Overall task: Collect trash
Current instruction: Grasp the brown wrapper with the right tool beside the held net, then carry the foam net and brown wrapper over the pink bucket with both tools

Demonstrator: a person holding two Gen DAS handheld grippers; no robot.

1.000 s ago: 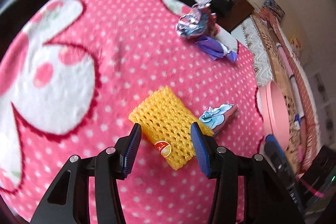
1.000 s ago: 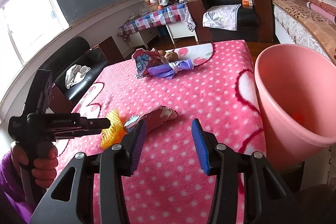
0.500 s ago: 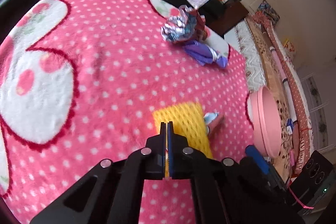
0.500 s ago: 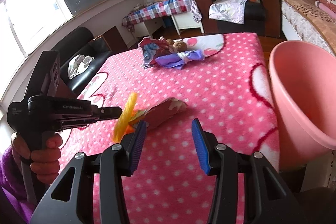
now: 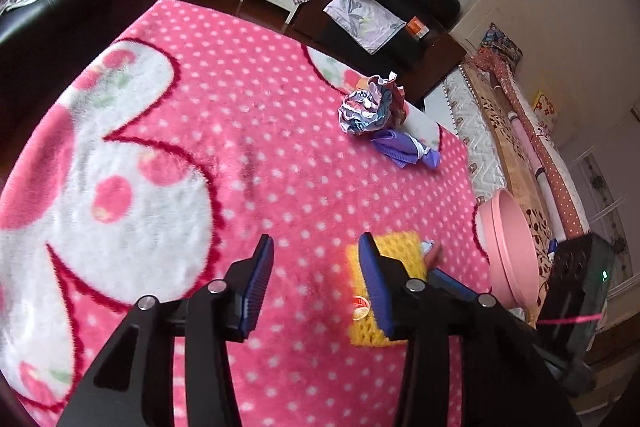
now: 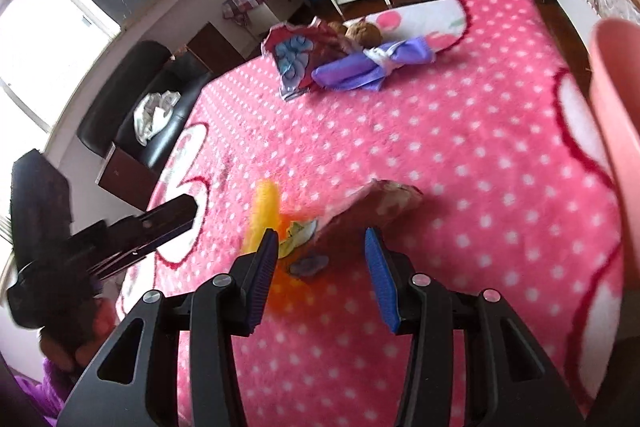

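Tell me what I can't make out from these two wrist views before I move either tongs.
- Yellow foam net, left wrist view: the tongs' right finger covers part of it; contact unclear. Right wrist view: motion-blurred streak.
- Snack wrapper, right wrist view: blurred; left wrist view shows only a sliver beyond the net.
- Pink bin, right wrist view: cut by the frame edge, contents unseen.
- Left tongs, right wrist view: blurred, tips indistinct.

Both wrist views look down close over the pink blanket [image 5: 280,155], sharing it.

bare pink blanket [image 5: 248,147] mid-table, crumpled wrappers [image 5: 366,111] crowding far edge, pink bin [image 5: 510,247] flanking right
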